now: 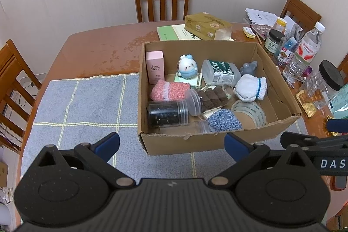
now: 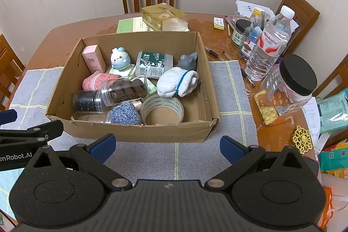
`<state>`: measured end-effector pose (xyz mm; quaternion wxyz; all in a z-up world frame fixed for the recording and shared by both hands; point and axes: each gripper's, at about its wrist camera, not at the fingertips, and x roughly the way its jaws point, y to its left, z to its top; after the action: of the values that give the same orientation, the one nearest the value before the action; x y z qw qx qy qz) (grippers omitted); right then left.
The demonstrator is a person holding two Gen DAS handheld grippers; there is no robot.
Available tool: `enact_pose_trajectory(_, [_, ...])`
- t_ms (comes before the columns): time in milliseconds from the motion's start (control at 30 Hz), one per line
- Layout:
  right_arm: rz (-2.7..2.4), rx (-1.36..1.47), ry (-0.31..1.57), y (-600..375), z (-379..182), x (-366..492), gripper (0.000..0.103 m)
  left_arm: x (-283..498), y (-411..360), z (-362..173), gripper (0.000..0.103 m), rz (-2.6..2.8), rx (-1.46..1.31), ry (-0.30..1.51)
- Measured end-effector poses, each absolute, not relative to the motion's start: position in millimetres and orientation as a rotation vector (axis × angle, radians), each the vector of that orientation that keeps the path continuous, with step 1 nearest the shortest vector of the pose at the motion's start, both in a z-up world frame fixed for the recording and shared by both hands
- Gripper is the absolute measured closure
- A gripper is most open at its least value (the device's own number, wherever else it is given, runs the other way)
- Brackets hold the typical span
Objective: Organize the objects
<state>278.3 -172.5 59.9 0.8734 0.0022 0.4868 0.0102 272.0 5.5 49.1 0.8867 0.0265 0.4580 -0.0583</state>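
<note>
Both my tools hang spread and empty over the grey cloth (image 2: pixel 230 88), left tool (image 1: pixel 171 145) and right tool (image 2: pixel 167 146) just short of the box (image 2: pixel 134 129). Inside the box lie two jars (image 2: pixel 124 91), tape (image 2: pixel 162 110), a white glove (image 2: pixel 176 80), a pink carton (image 2: pixel 93 58), a figurine (image 2: pixel 119 59) and a flat bottle (image 2: pixel 152 64). Open cloth lies left of the box on the bench (image 1: pixel 97 51); a water bottle (image 2: pixel 267 45) and black-lidded jar (image 2: pixel 291 82) crowd the right.

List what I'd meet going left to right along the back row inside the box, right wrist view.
Pink carton → white and blue plush figure → clear bottle with the green label → grey mouse toy, all inside the cardboard box.
</note>
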Motion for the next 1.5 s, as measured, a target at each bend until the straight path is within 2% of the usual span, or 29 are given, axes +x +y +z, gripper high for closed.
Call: enact_pose_trajectory(1500, [0.019,0.014,1.023,-176.0,61.3,276.1,0.0,271.2,3.7,52.1,0.001,-0.124,0.054,0.956])
